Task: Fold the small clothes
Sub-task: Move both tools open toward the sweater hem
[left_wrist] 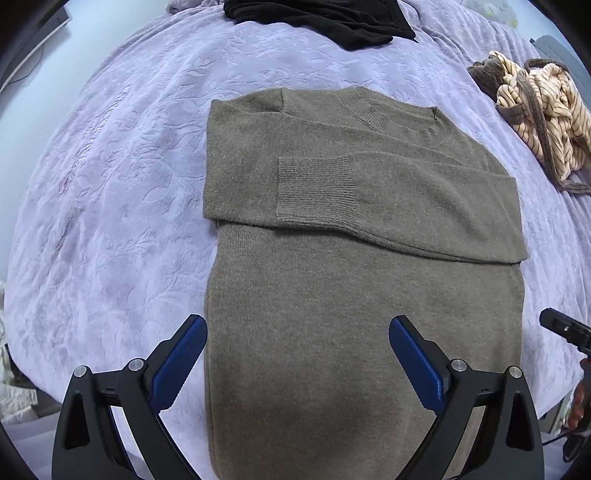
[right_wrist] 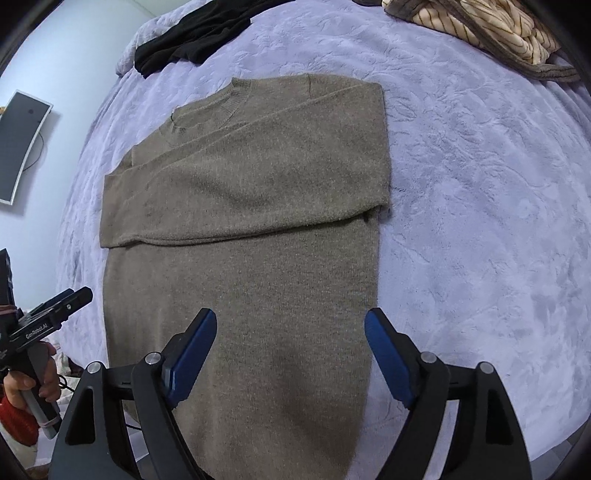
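We hold both grippers pointing steeply down over the near end of a brown sweater (left_wrist: pixel 332 295) that lies flat on the lilac bedspread (left_wrist: pixel 110 221), sleeves folded across its chest and collar at the far end. Our left gripper (left_wrist: pixel 297 325) hangs with its jaws spread wide, nothing between the blue pads (left_wrist: pixel 177 365), above the sweater's near left edge. Our right gripper (right_wrist: pixel 290 317) hangs likewise spread and empty above the near right part. Our left hand (right_wrist: pixel 33 384) grips its tool's handle. A black garment (left_wrist: pixel 321 18) and a striped garment (left_wrist: pixel 539 118) lie at the bed's far side.
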A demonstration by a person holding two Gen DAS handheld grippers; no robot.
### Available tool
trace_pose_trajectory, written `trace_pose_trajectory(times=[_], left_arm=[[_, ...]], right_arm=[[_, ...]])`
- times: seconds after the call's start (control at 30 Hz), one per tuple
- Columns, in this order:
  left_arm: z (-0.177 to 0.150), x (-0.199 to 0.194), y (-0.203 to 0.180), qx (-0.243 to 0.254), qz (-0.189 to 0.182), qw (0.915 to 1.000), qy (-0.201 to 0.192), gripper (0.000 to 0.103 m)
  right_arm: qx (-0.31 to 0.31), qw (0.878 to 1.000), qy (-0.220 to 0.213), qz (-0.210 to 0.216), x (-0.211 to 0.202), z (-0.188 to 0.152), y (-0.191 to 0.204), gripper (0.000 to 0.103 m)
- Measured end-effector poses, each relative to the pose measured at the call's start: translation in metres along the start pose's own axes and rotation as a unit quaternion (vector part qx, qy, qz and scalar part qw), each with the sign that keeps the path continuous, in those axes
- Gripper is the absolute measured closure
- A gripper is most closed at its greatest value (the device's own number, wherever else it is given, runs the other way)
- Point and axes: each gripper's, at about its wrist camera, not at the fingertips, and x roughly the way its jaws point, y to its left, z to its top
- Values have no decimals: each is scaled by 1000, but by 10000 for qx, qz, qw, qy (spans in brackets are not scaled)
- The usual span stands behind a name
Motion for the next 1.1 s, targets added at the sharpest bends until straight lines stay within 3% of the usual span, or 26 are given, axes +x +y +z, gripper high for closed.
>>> trace_pose_trajectory(times=[0.4,0.8,0.97,1.1], left_arm=[[-58,-1,25,-532,-281,9971,459,4],[-101,-2,68,-391,-559,9967,446,4],[-126,0,90,-310,-834,9948,492,4],[-142,6,100,-272,-1047,9925,576,4]], right_arm=[[-11,9997,200,150,8,-13,7,18],[67,9996,264,4,20,-54,38,18],[583,9973,367,256,24,-86,26,18],[1230,9918,165,291,14,-116,-2,18]])
